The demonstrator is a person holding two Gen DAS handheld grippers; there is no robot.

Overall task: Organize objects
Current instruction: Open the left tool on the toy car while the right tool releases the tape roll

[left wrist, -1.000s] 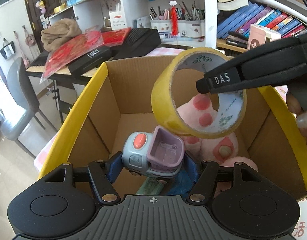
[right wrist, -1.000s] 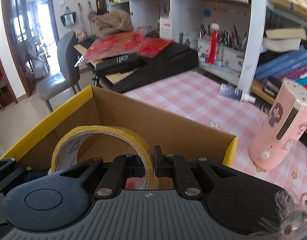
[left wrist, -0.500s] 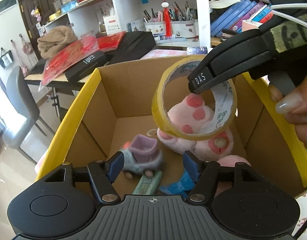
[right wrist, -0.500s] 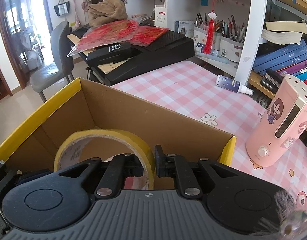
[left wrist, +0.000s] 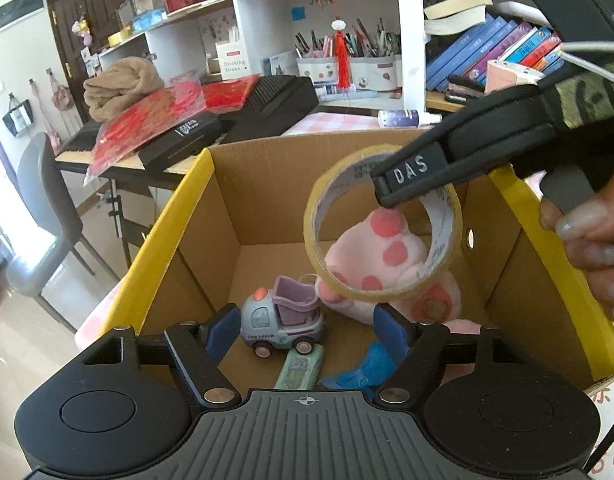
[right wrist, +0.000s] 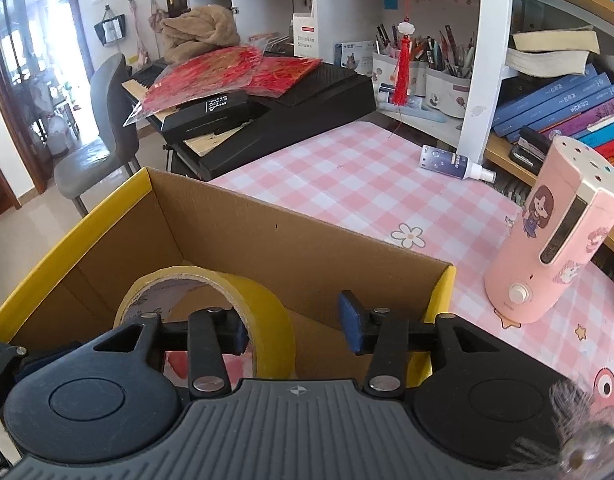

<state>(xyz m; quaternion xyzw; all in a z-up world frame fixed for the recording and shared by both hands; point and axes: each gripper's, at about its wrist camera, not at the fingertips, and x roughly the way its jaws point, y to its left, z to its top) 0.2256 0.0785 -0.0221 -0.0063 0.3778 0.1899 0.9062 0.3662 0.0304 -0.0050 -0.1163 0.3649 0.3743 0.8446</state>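
A cardboard box (left wrist: pixel 171 216) with a yellow rim stands under both grippers. My right gripper (right wrist: pixel 295 326) is over the box and its jaws are opening. The yellow tape roll (right wrist: pixel 267 308) hangs loosely around its left finger, and the right pad stands clear of the roll. In the left wrist view the tape roll (left wrist: pixel 383 236) dangles from that finger above a pink paw plush (left wrist: pixel 447 284). My left gripper (left wrist: pixel 309 328) is also opening, with nothing between its pads. Below it a grey and purple toy truck (left wrist: pixel 281 320) stands on the box floor.
A green item (left wrist: pixel 299 368) and a blue item (left wrist: pixel 359 372) also lie in the box. On the pink checked tablecloth (right wrist: pixel 347 184) are a pink humidifier (right wrist: pixel 555 236) and a spray bottle (right wrist: pixel 455 162). Black cases (right wrist: pixel 287 96), bookshelves (right wrist: pixel 567 100) and a grey chair (right wrist: pixel 103 132) stand beyond.
The right jaws went from pinching the tape roll's wall to standing apart, so the roll hangs on one finger. The left jaws widened and the toy truck dropped to the box floor.
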